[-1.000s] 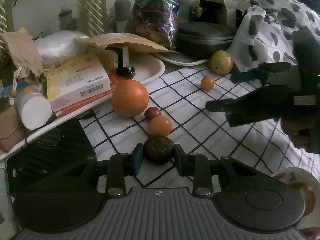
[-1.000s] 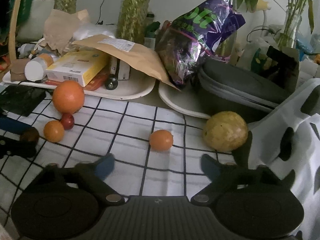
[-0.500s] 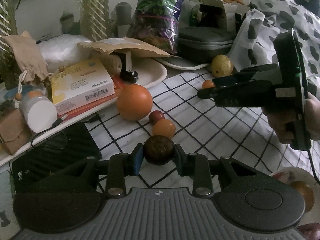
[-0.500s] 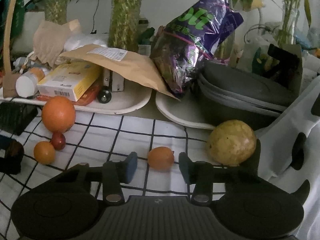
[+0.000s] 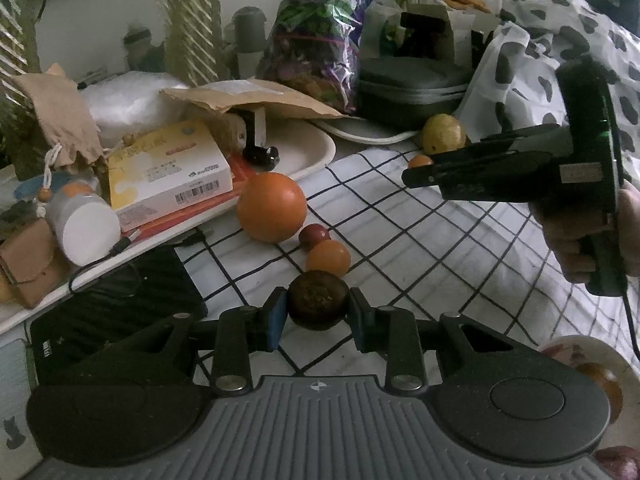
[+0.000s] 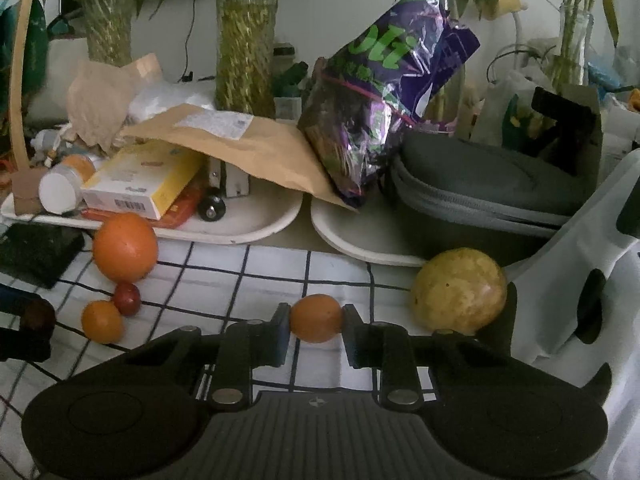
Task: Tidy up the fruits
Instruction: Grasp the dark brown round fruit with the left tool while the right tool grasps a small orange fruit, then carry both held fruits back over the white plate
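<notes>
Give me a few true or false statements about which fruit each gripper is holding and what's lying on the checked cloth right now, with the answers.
1. The left gripper is closed on a dark brown round fruit. True.
2. The right gripper hangs open with nothing between its fingers. False: it is closed on a small orange fruit.
3. A yellow-green round fruit sits to the right of the right gripper's fruit. True.
4. The large orange lies inside the white tray. False: it rests on the checked cloth in front of the tray.
5. A small dark red fruit sits between the large orange and a smaller orange fruit. True.
</notes>
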Motion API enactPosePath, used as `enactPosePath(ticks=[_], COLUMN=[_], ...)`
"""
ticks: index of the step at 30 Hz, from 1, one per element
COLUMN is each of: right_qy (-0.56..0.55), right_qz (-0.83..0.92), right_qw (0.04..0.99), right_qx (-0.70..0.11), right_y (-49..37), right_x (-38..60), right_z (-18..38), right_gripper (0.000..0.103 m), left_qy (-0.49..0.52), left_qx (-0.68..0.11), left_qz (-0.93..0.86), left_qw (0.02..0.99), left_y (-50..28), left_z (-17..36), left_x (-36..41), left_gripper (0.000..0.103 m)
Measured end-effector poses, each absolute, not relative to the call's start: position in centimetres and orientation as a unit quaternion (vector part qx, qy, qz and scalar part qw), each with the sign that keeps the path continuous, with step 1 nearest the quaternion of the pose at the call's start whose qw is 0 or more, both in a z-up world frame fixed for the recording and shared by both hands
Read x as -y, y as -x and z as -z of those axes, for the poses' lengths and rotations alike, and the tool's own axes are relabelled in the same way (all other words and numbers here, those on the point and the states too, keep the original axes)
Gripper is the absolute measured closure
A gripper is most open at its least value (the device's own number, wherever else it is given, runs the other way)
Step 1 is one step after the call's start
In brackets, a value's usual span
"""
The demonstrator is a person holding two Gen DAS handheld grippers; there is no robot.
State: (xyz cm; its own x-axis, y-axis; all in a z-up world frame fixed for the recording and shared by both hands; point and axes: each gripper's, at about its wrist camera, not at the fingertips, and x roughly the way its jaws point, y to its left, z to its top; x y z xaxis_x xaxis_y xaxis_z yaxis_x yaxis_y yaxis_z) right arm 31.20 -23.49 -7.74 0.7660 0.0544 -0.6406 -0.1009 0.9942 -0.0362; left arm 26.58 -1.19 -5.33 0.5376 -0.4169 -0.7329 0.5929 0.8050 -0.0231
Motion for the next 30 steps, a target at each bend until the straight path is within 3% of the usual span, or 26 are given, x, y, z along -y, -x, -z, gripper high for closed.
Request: enactPosePath(ticks=[30], right_qy=[0.034], right_qz=[-0.121], right_qw=[0.930], right_qx=[-0.347], right_y=[-18.1], right_x=[20.9], right_z=[2.0], right_gripper=[0.075], left_qy=[-0.067], left_qx=[-0.374], left_qz=[0.301], left_qw=[0.875], left_y=[-16.7], left_z=[1.0], left_x=[0.5], left_gripper=[0.071])
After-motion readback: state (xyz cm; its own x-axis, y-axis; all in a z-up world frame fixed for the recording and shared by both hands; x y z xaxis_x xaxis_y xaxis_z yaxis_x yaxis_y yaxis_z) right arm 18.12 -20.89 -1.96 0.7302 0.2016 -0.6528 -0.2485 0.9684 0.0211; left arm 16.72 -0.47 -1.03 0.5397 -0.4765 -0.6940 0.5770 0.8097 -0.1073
